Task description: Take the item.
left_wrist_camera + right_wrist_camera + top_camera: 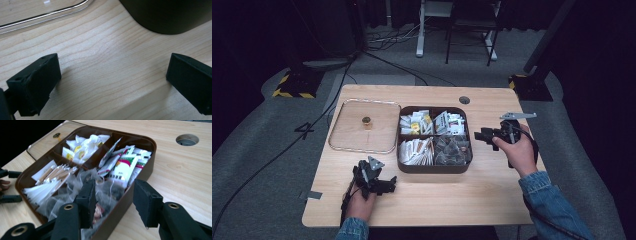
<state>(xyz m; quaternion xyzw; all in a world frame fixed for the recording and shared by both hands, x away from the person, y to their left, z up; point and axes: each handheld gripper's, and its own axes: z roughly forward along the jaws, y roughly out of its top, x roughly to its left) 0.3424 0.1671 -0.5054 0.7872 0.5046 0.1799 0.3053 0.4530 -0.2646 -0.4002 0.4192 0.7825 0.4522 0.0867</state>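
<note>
A dark brown box (434, 167) with four compartments sits mid-table. It holds white and yellow sachets (83, 146), printed packets (123, 166), paper sticks (53, 176) and mesh tea bags (100, 188). Its clear lid (347, 140), with a small knob (366, 120), lies flat to the left. My right gripper (482, 134) is open at the box's right wall; in the right gripper view (115, 186) one jaw lines up over the tea bags and the other outside the wall. My left gripper (387, 186) rests open and empty on bare wood (112, 72) before the box's near-left corner (170, 17).
The wooden table (437, 200) has a round cable hole (464, 100) at the back. Cables, a stand base (294, 85) and chair legs stand on the grey floor behind. The lid's rim (45, 16) is close to my left gripper.
</note>
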